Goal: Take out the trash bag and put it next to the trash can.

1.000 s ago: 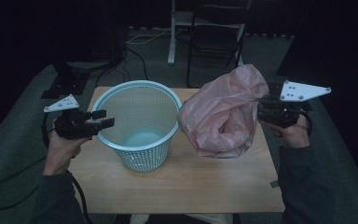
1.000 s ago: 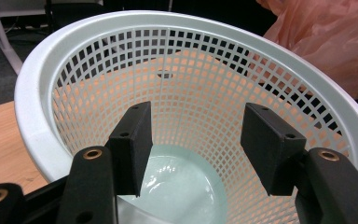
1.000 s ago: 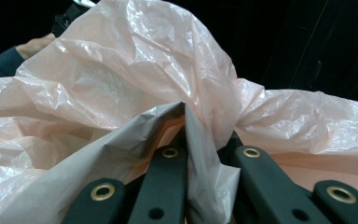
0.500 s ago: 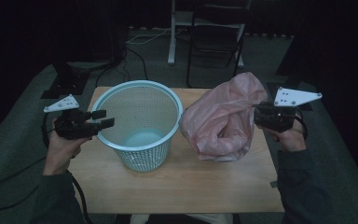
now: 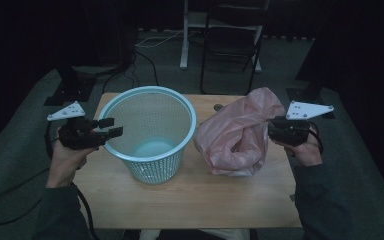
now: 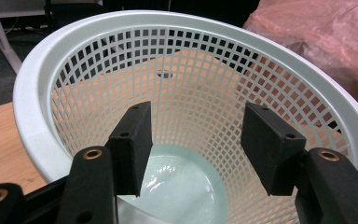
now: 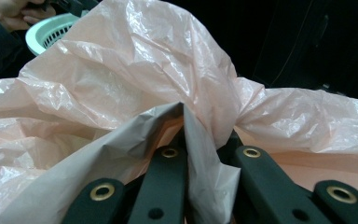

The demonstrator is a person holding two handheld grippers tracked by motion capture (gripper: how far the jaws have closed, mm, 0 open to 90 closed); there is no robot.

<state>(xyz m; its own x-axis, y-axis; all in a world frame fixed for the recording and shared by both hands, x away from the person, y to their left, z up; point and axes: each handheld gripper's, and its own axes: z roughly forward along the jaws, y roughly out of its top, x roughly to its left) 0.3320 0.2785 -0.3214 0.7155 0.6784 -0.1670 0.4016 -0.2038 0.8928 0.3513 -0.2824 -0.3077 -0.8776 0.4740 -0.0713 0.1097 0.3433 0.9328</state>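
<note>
Basket and bag on the table.
Left gripper (image 5: 109, 127) gapes wide, empty, at the mesh basket (image 5: 150, 131); right gripper (image 7: 205, 154) pinches the pink plastic bag (image 5: 237, 132).

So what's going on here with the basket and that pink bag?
A person sits at a wooden table with a hand-held gripper in each hand. The right gripper is clamped on a fold of the pink plastic bag, which sits crumpled on the table beside the pale mesh basket. The left gripper is open at the basket's rim, jaws apart and holding nothing. The basket stands upright with nothing inside.
</note>
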